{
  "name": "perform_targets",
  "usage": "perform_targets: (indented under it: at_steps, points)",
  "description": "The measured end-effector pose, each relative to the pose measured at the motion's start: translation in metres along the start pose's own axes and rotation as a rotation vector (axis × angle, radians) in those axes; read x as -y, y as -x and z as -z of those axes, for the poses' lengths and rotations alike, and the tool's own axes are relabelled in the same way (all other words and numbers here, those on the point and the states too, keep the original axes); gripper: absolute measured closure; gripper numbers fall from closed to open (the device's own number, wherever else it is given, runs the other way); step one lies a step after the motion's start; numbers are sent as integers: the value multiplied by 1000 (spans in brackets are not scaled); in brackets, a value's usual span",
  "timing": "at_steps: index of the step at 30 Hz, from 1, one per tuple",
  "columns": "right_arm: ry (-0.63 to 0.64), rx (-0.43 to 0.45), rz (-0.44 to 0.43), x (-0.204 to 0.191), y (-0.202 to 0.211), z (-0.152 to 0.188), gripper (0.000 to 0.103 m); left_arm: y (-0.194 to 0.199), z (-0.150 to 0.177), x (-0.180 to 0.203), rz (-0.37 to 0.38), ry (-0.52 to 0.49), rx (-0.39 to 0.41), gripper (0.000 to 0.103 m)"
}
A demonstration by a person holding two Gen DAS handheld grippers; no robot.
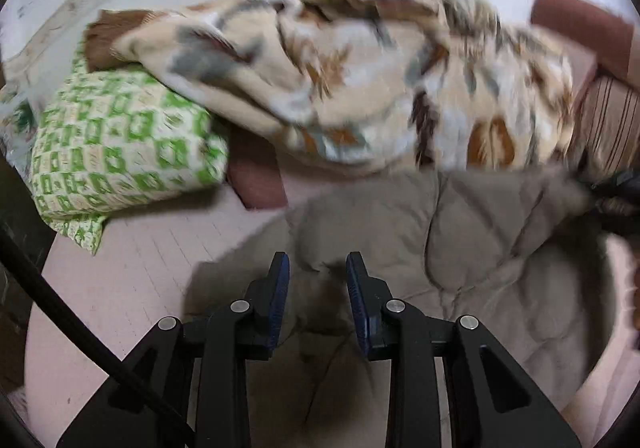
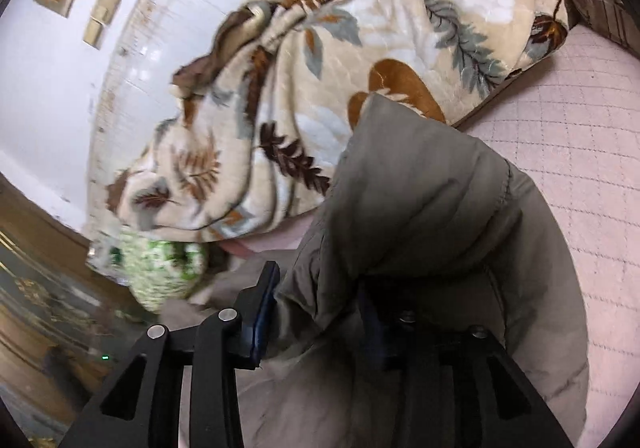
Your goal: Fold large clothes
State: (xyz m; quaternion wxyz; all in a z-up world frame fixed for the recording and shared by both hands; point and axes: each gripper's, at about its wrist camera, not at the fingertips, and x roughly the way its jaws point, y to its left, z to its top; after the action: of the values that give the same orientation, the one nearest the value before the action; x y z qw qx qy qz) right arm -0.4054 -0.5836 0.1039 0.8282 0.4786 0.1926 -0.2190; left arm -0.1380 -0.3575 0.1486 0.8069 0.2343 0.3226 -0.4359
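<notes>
**Padded jacket on the bed, 2 grippers at its edge**

Closest to us, the left gripper [image 1: 318,268] hangs just above the grey-brown padded jacket [image 1: 460,248]. Its jaws stand a little apart and nothing is clamped between them; the cloth is under them, not in them. At the right gripper [image 2: 320,300] a thick roll of the same jacket [image 2: 420,208] sits between the jaws and hides one finger. The jaws are parted, and we cannot tell whether the pads press on the cloth.

The jacket lies on the pink quilted bedcover [image 1: 132,268], puffed and creased. We judge it soft, bulky and rather light, with a smooth shell that can slip. It is better to take a seam or a hem than the fat middle of a panel.

Farther away we see a green patterned pillow [image 1: 120,144] and a leaf-print blanket [image 1: 360,88] in a heap, touching the far edge of the jacket.
</notes>
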Motion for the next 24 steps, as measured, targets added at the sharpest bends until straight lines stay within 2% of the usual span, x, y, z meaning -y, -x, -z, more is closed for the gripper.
perform_targets:
  at_steps: [2,5,7,9,11,15,20,24]
  points:
    - [66,-2,1,-12,17,12,56,-20,4,6,-32,-33,-45,75]
    - [271,-36,64,-40,26,41,56,-43,8,-1,-57,-11,-107,75]
    - [455,-36,208,-57,20,62,56,-52,9,-11,-48,37,-135,75]
    - [522,-52,259,-56,9,72,56,-59,8,-14,-40,59,-150,75]
    - [516,-106,294,-46,-9,72,56,-65,10,-11,-47,57,-163,75]
    - [556,-138,357,-31,-32,71,56,-79,14,-8,-57,53,-177,74]
    - [495,-203,345,-5,-55,68,56,-97,18,-20,-28,104,-186,70]
    - [462,-224,324,4,-63,68,55,-107,21,-28,-9,142,-187,69]
